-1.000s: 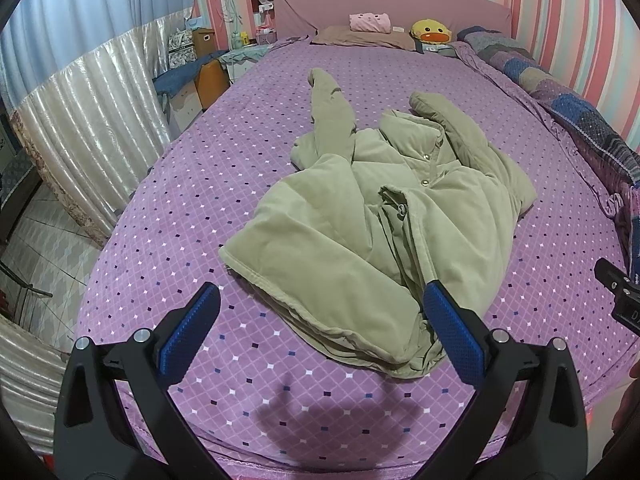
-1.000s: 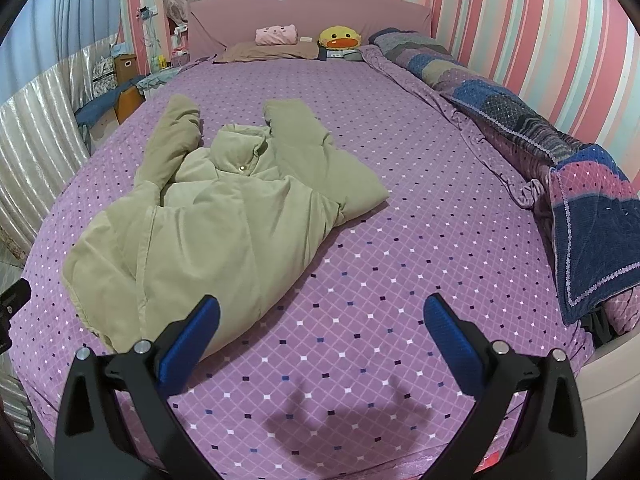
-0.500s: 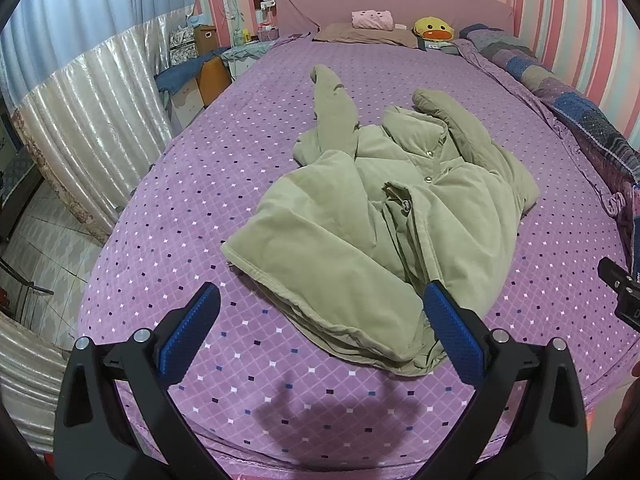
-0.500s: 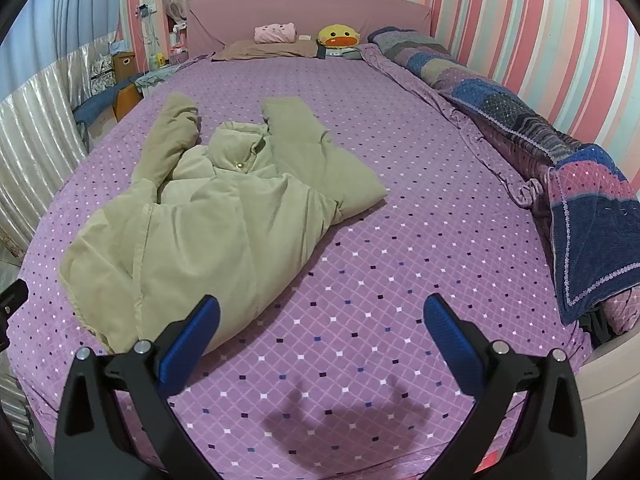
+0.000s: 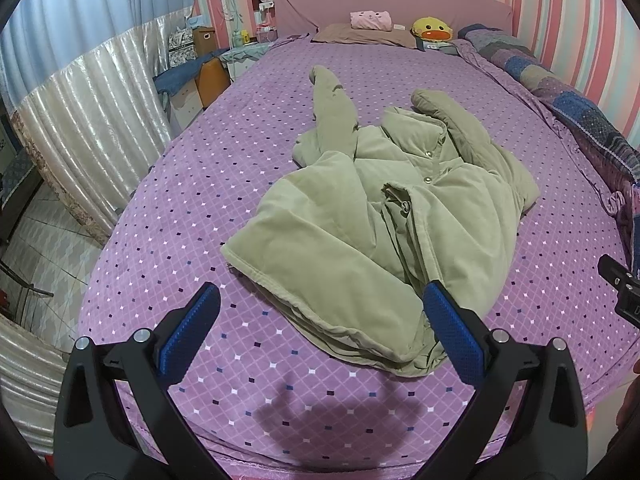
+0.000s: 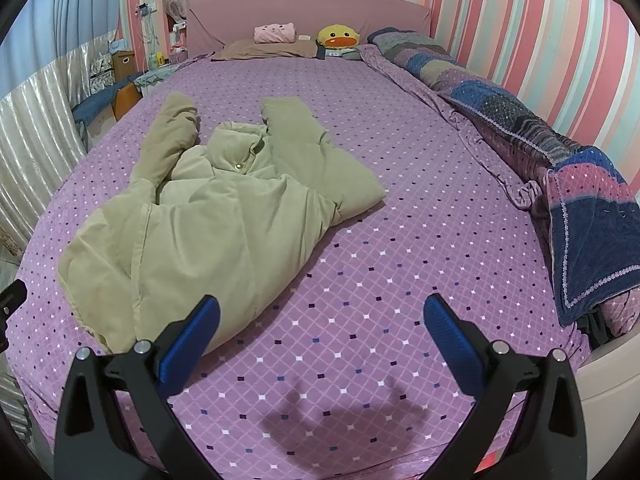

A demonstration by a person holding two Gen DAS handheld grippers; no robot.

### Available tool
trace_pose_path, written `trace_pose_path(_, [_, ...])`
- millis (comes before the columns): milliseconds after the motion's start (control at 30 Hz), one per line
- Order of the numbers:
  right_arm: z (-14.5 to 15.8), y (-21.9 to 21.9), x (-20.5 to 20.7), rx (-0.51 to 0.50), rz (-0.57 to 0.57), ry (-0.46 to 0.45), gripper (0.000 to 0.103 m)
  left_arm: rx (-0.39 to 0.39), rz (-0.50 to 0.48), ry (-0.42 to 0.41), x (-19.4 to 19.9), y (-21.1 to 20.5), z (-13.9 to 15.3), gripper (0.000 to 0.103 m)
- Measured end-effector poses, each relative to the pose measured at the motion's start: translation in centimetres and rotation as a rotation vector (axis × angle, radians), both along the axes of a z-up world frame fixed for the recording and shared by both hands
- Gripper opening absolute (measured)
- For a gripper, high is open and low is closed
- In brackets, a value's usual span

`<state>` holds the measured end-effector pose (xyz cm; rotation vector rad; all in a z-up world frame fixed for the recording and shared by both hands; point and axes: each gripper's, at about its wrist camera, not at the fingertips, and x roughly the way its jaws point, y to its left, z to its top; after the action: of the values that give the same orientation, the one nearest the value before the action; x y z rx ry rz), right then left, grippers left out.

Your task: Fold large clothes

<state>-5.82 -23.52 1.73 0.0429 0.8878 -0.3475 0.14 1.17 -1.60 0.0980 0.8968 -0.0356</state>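
Jacket [image 5: 372, 216] rumpled mid-bed [image 5: 168, 216], quilt [image 6: 520, 136] alongside, pillow [image 5: 360, 36] beyond.

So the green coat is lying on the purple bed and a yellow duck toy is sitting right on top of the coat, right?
Not quite. The duck isn't on the coat; it sits far off by the headboard, beside the pillows. The right wrist view shows it. The coat does lie on the purple bed.

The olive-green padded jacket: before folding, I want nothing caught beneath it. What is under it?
The olive-green padded jacket lies crumpled straight on the purple diamond-patterned bedspread, which shows all around it. Whatever sits beneath its bulk is covered and cannot be seen.
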Motion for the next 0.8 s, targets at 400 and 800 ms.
trace_pose_path(400, [0.0,-0.1,0.1,0.001,0.000,0.006,0.101,0.000,-0.001,0.003,0.1,0.1,-0.1,0.100])
trace_pose_path(800, [-0.6,-0.1,0.7,-0.038,-0.030,0.016,0.101,-0.002,-0.004,0.032,1.5,1.3,-1.5,0.100])
